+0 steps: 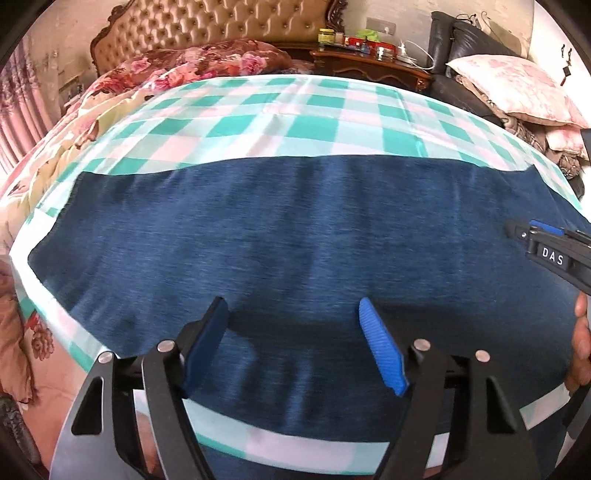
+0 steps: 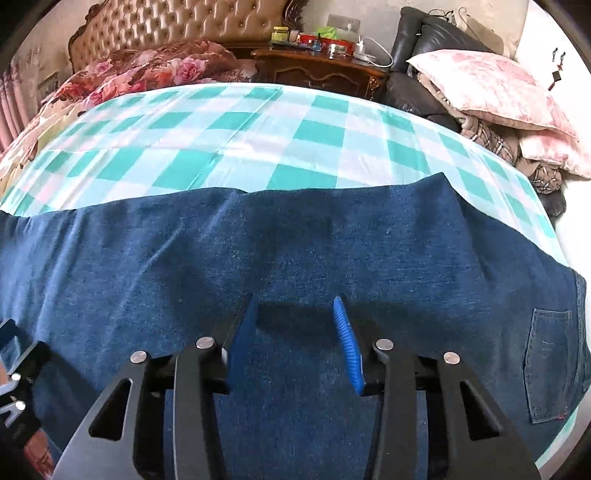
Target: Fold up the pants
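Note:
Dark blue denim pants (image 1: 295,229) lie flat across the green and white checked sheet (image 1: 258,118), stretched left to right. In the right wrist view the pants (image 2: 295,251) show a back pocket (image 2: 550,365) at the far right. My left gripper (image 1: 293,310) is open and empty, hovering just above the near part of the pants. My right gripper (image 2: 295,306) is open and empty above the pants, further right; it also shows at the right edge of the left wrist view (image 1: 546,243).
The bed has a tufted headboard (image 1: 207,33) and a floral quilt (image 1: 192,70) at the back. A wooden nightstand (image 1: 369,66) with jars stands behind. Pink pillows (image 1: 517,88) pile on a black chair at the right. The checked sheet's near edge (image 1: 295,446) runs below the pants.

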Demonstrator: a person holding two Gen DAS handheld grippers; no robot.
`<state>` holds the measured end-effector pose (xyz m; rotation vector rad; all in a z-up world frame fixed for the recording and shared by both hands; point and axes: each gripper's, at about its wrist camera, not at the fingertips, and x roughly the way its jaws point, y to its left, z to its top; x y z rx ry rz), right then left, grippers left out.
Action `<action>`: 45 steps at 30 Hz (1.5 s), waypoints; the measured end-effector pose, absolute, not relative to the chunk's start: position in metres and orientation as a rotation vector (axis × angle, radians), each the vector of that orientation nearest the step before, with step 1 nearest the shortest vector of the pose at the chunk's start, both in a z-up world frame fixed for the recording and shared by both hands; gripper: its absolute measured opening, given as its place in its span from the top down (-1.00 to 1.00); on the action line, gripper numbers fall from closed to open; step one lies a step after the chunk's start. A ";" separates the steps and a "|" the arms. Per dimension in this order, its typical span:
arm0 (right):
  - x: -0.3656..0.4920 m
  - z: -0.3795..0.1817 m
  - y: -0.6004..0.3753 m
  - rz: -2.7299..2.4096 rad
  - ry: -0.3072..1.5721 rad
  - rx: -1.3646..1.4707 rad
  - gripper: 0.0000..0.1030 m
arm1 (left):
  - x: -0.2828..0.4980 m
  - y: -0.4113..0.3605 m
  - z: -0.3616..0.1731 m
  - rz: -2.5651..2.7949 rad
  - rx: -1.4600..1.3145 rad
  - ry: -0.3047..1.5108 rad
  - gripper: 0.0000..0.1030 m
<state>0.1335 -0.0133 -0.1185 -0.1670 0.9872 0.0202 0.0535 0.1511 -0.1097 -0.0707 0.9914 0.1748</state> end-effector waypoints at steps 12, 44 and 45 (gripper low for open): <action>0.132 -0.120 -0.007 -0.013 0.969 -0.200 0.19 | 0.050 0.197 -0.115 0.255 -0.048 0.997 -0.42; 0.083 -0.108 0.043 0.157 0.934 -0.197 0.17 | 0.048 0.442 -0.070 0.533 -0.251 0.920 0.11; 0.083 -0.110 0.039 0.146 0.946 -0.189 0.17 | 0.037 0.446 -0.072 0.539 -0.264 0.930 0.20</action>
